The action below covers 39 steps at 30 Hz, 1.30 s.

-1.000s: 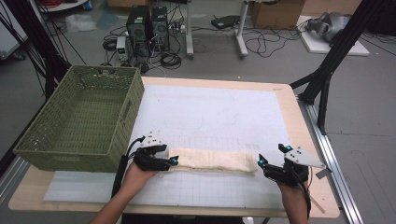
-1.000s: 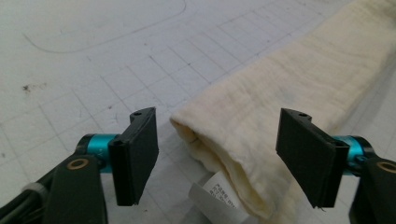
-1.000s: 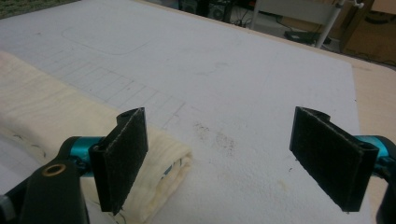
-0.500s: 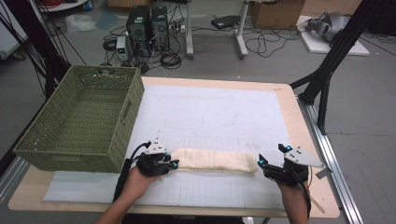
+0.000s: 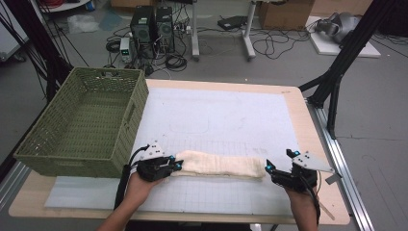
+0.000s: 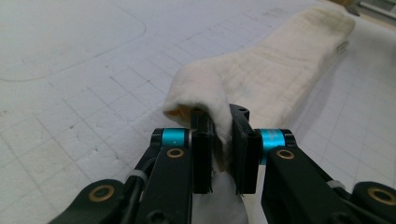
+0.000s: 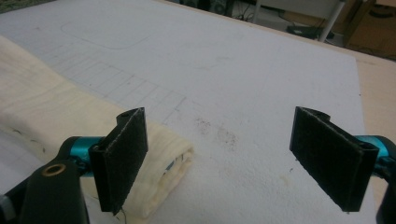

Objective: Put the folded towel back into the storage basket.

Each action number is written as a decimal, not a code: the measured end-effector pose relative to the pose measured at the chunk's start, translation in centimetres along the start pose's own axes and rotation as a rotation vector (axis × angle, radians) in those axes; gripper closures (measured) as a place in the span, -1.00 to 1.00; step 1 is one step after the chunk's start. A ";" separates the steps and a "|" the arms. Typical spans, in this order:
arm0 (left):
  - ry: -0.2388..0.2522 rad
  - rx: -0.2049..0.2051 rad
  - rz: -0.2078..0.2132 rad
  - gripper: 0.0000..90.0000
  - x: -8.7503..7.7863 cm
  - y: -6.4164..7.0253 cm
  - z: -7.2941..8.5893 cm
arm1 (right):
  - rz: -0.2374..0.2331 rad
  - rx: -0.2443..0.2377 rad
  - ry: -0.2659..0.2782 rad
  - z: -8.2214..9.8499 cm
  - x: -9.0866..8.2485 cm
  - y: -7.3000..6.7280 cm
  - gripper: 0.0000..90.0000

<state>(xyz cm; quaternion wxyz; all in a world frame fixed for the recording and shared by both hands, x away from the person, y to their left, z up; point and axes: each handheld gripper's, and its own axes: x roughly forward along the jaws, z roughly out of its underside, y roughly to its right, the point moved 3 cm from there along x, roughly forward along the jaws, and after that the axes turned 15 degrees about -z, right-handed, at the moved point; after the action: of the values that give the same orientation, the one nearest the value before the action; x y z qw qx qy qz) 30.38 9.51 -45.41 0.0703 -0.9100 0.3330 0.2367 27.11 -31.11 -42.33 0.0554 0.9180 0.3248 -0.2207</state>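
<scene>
Since a second ago my left gripper (image 6: 219, 154) has been closing its fingers and now pinches the folded towel's (image 5: 219, 165) near end on the tabletop (image 5: 231, 108), so I bring the right gripper (image 7: 236, 154), fingers apart, squarely over the other end before clamping

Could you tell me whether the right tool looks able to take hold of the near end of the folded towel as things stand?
Probably yes: the right tool stands open beside the towel, with bare mat around it; the towel's end lies by one jaw, not between both.
</scene>
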 end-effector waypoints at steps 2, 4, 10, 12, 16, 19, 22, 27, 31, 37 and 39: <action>0.017 0.003 0.005 0.78 -0.2 0.0 -0.1 | -0.008 0.009 -0.020 0.2 0.4 0.1 -0.66; 0.031 0.001 0.002 0.77 -0.4 0.1 -0.2 | -0.012 0.018 -0.041 0.5 0.8 0.1 -0.66; 0.045 0.002 0.000 0.77 -0.6 0.0 -0.3 | -0.051 0.038 -0.092 1.0 1.8 0.0 -0.63; 0.052 0.007 0.001 0.77 -0.7 0.0 -0.3 | -0.057 0.047 -0.114 1.2 2.1 -0.1 -0.58; 0.055 0.020 0.003 0.76 -0.8 0.1 -0.3 | -0.085 0.055 -0.125 1.5 2.6 -0.3 -0.48; 0.056 0.021 0.001 0.76 -0.8 0.1 -0.3 | -0.106 0.061 -0.149 1.6 2.9 -0.6 -0.38; 0.057 0.034 -0.001 0.76 -0.9 0.1 -0.2 | -0.133 0.071 -0.167 1.8 3.3 -0.8 -0.26; 0.070 0.058 -0.007 0.76 -1.0 0.2 -0.2 | -0.159 0.101 -0.211 2.2 4.0 -0.9 -0.10; 0.077 0.077 -0.011 0.76 -1.0 0.4 -0.1 | -0.198 0.128 -0.259 2.7 4.5 -0.8 0.08; 0.083 0.087 -0.016 0.76 -1.2 0.5 -0.1 | -0.258 0.150 -0.273 2.5 4.5 -1.1 0.64; 0.085 0.091 -0.017 0.77 -1.3 0.4 -0.1 | -0.273 0.146 -0.281 2.4 4.6 -1.3 0.74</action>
<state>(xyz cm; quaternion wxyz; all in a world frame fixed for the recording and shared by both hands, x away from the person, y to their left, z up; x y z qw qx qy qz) 29.29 9.89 -44.71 0.0995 -0.9180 0.3382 0.1816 28.58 -28.13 -46.47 0.0031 0.8273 0.4183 -0.3748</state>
